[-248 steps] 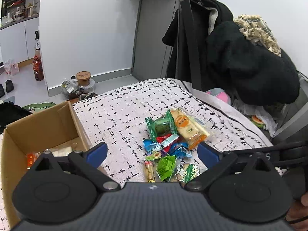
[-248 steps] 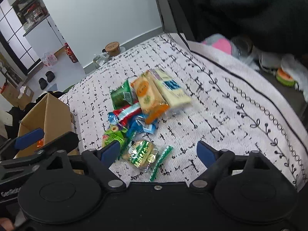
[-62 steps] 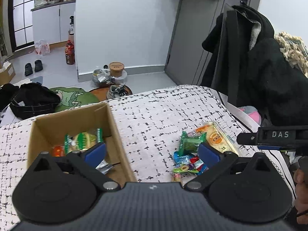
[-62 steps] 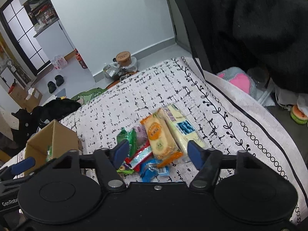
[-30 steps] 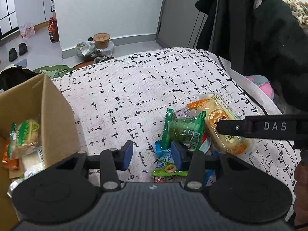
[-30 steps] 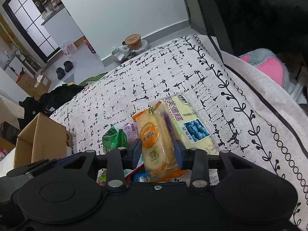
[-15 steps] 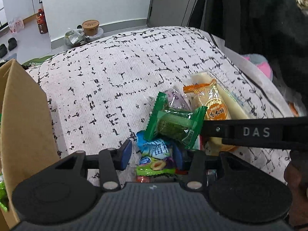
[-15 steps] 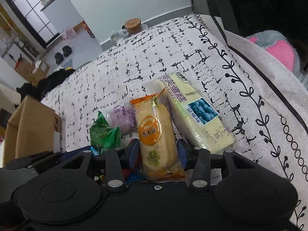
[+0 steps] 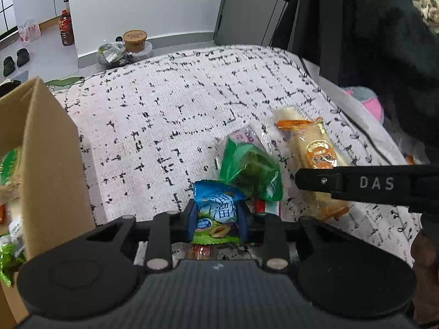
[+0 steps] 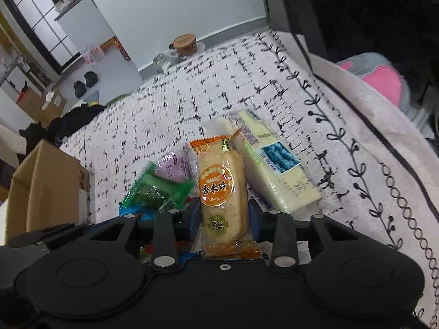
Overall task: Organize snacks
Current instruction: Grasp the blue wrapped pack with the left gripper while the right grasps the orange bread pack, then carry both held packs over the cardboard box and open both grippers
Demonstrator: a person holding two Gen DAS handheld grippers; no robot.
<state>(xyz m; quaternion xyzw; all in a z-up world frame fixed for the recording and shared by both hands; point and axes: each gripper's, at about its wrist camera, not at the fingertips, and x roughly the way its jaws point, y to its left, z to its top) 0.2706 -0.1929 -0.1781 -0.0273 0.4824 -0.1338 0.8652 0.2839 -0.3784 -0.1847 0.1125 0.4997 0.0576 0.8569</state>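
My left gripper (image 9: 216, 223) is shut on a blue and green candy packet (image 9: 215, 213) at the near end of the snack pile. My right gripper (image 10: 223, 220) is shut on an orange rice cracker pack (image 10: 221, 192), which also shows in the left wrist view (image 9: 315, 150). A green wrapped snack (image 9: 251, 170) and a purple packet (image 10: 175, 168) lie between them. A pale blueberry bar pack (image 10: 270, 166) lies to the right. The cardboard box (image 9: 46, 164) stands at the left with snacks inside.
The snacks lie on a white cloth with black marks (image 9: 170, 109). Dark coats (image 9: 384, 41) hang at the back right. A pink and grey plush (image 10: 384, 79) lies off the right edge. The floor beyond holds a cup, bags and slippers.
Both grippers have moved down and forward onto the pile. Their fingers have closed, the left on the blue candy packet and the right on the orange cracker pack.
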